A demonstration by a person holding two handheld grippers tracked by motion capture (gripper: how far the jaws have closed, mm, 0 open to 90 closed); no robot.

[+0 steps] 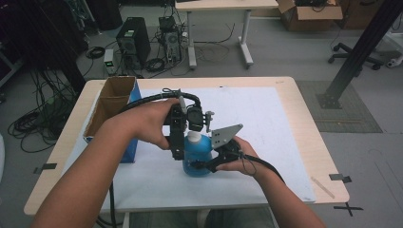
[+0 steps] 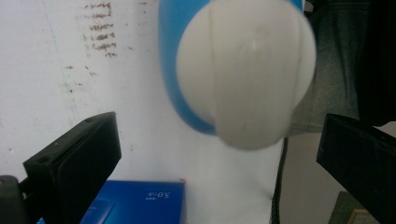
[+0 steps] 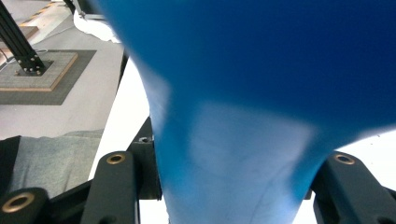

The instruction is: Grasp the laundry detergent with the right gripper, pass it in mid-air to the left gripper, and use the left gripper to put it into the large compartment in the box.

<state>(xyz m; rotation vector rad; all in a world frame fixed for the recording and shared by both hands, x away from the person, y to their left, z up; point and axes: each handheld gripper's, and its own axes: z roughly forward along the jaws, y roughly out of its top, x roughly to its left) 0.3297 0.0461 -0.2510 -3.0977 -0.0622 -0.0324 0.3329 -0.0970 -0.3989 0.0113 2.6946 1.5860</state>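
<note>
blue bottle [image 1: 197, 156] clamped in right claw [image 1: 195, 165]; left claw [image 2: 219, 154] agape above white cap [image 2: 245, 70]; box print unreadable

The desk [image 1: 294, 123] was pale wood with a big white sheet [image 1: 266, 128] laid over most of it. An open cardboard box [image 1: 110, 102] with a blue side sat at the left edge of the sheet. Bits of black tape [image 1: 340, 177] were stuck near the desk's corners. On the floor behind it stood a black computer tower [image 1: 133, 42] in a messy tangle of cables [image 1: 40, 118]. Farther back were a second table [image 1: 223, 19], another cardboard box [image 1: 309, 14] and an office chair's wheeled base [image 1: 354, 57].
</note>
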